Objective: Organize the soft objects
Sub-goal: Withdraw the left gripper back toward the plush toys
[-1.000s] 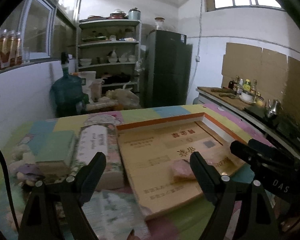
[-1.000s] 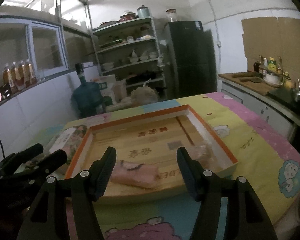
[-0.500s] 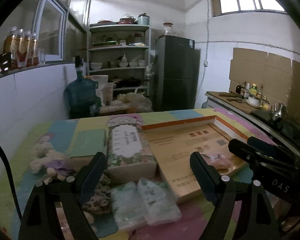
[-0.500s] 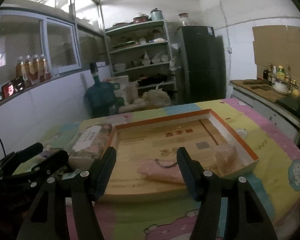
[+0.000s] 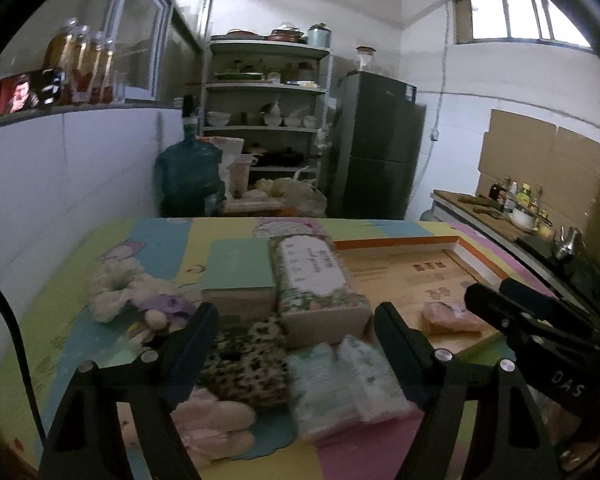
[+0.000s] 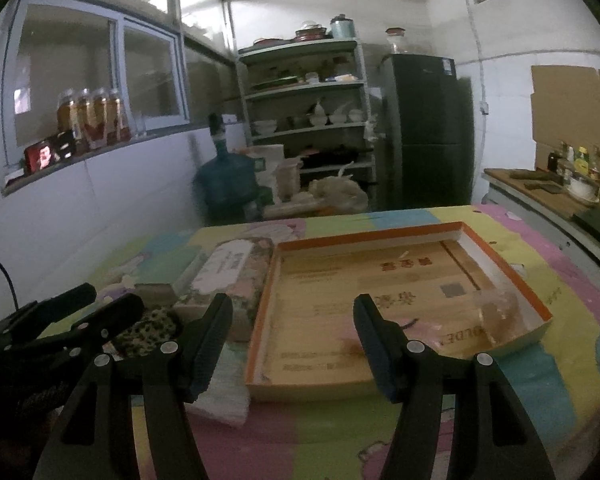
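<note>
the big flat box [image 6: 400, 304] with the orange rim sits on the table with the bright cartoon cloth [image 6: 572, 292], and everything else is told from it. inside the box, near its front edge, lies a soft pink pack [image 5: 450, 318], and a see-through pouch [image 6: 500, 312] lies in the box's front right corner. just to the left of the box, touching its side, is a long flowery tissue pack [image 5: 316, 280]. left of that pack is a green-topped block [image 5: 240, 276]. further left of the box lies a fluffy white toy [image 5: 120, 292]. in front of the tissue pack, left of the box's front corner, are a spotted cloth [image 5: 252, 364], two pale tissue packs [image 5: 348, 384] and a pink plush [image 5: 212, 420]. the left gripper [image 5: 296, 340] hangs over these soft things with its jaws spread; they have just been closing a little, and nothing is pinched between them. the right gripper [image 6: 292, 332] hangs over the box's front left part, its jaws spread apart and holding nothing.
</note>
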`<act>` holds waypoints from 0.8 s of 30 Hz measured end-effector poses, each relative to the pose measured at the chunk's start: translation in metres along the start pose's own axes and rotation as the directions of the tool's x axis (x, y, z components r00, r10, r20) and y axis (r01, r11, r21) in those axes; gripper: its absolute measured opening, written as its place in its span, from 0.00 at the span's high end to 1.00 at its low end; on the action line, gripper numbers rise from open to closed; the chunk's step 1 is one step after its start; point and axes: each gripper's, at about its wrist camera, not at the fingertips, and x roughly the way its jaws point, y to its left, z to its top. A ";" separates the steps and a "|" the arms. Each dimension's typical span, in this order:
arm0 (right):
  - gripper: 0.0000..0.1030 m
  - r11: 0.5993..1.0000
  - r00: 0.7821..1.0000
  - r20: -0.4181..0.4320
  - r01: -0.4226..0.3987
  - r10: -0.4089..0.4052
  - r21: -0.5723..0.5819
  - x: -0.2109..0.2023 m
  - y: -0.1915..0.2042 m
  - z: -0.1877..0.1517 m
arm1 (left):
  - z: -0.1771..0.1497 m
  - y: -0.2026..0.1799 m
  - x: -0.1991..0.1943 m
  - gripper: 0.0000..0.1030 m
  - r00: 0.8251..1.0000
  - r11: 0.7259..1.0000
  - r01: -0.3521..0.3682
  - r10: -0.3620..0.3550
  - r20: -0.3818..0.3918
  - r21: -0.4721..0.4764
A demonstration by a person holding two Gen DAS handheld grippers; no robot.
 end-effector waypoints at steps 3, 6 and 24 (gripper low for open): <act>0.37 1.000 1.000 -0.006 -0.007 0.007 -0.010 0.003 0.007 0.000 | -0.003 0.016 -0.002 0.22 1.000 0.999 -0.025 0.025 0.000 -0.021; 0.37 1.000 1.000 -0.010 -0.015 0.015 -0.022 0.005 0.015 -0.002 | -0.006 0.032 -0.004 0.22 0.999 0.998 -0.048 0.047 -0.003 -0.044; 0.37 0.993 0.994 -0.063 -0.092 0.087 -0.080 0.021 0.062 -0.009 | -0.034 0.104 -0.028 0.24 0.993 0.986 -0.119 0.118 -0.018 -0.119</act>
